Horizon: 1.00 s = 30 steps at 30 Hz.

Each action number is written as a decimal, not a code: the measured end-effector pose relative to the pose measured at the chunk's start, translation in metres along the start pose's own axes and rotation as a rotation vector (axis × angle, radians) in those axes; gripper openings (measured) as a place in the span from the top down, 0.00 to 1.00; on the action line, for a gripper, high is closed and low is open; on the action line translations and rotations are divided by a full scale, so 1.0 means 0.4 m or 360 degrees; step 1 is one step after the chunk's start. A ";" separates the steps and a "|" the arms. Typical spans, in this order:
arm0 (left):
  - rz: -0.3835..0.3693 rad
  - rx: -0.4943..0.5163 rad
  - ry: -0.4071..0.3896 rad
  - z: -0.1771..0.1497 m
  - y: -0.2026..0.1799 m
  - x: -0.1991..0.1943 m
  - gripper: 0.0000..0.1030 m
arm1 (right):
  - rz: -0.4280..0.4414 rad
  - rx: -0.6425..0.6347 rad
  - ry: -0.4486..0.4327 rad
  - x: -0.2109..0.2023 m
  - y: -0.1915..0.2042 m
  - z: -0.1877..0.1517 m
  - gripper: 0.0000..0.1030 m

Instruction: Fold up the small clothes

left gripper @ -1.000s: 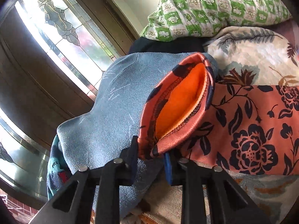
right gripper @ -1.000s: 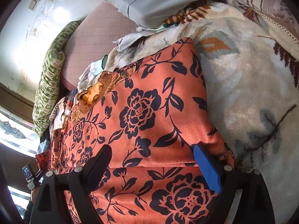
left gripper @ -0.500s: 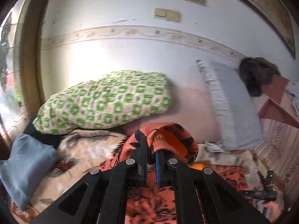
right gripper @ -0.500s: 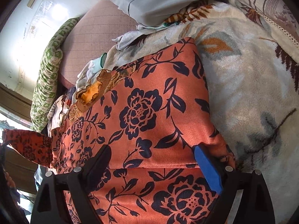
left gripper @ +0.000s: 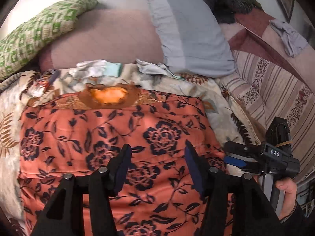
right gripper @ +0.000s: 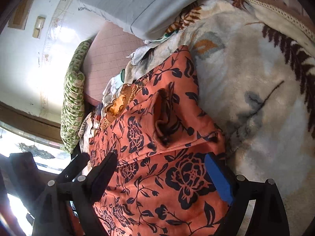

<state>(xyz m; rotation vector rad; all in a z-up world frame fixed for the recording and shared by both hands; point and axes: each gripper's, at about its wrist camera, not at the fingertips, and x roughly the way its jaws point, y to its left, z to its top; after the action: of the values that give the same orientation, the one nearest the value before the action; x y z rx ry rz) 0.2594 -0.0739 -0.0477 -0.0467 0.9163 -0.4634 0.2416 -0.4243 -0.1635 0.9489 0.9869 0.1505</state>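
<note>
An orange garment with dark flowers [left gripper: 110, 129] lies spread flat on the bed, its collar [left gripper: 108, 96] at the far end. In the right wrist view the garment [right gripper: 177, 177] has a sleeve [right gripper: 165, 118] folded inward on top of it. My left gripper [left gripper: 157, 163] hovers over the garment's middle. Its jaws are opening and nothing is pinched between them. My right gripper [right gripper: 161, 177] stands wide open over the garment's near right part, empty. It also shows in the left wrist view as the right gripper [left gripper: 236, 159], held by a hand [left gripper: 285, 188] at the garment's right edge.
A floral fleece blanket [right gripper: 256, 98] covers the bed. At its head lie a green patterned pillow [left gripper: 35, 31], a pink bolster [left gripper: 106, 39] and a grey pillow [left gripper: 193, 31]. Small white cloths [left gripper: 92, 68] sit beyond the collar. A striped sheet [left gripper: 275, 90] is at the right.
My left gripper carried the sleeve from the window side across over the garment and let it go. The sleeve now lies folded on the body. The right gripper shifted slightly.
</note>
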 end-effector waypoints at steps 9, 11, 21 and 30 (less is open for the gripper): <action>0.0661 -0.0190 -0.0014 -0.074 0.440 -0.077 0.30 | 0.0112 -0.0014 -0.0016 0.039 0.069 0.045 0.10; 0.0689 -0.0249 0.0017 -0.096 0.492 -0.058 0.31 | 0.0019 -0.0047 -0.0044 0.062 0.090 0.086 0.11; 0.0688 -0.0308 0.0170 -0.171 0.569 0.021 0.30 | -0.0495 -0.0342 0.0067 0.213 0.172 0.198 0.94; 0.0685 -0.0280 0.0084 -0.137 0.551 0.003 0.29 | -0.0616 -0.0406 -0.0024 0.187 0.169 0.204 0.69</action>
<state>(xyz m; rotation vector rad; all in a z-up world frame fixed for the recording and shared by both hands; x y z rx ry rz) 0.2983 0.1325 -0.1338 0.0033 0.9858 0.0159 0.3668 -0.3954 -0.1453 0.5140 1.0899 -0.0559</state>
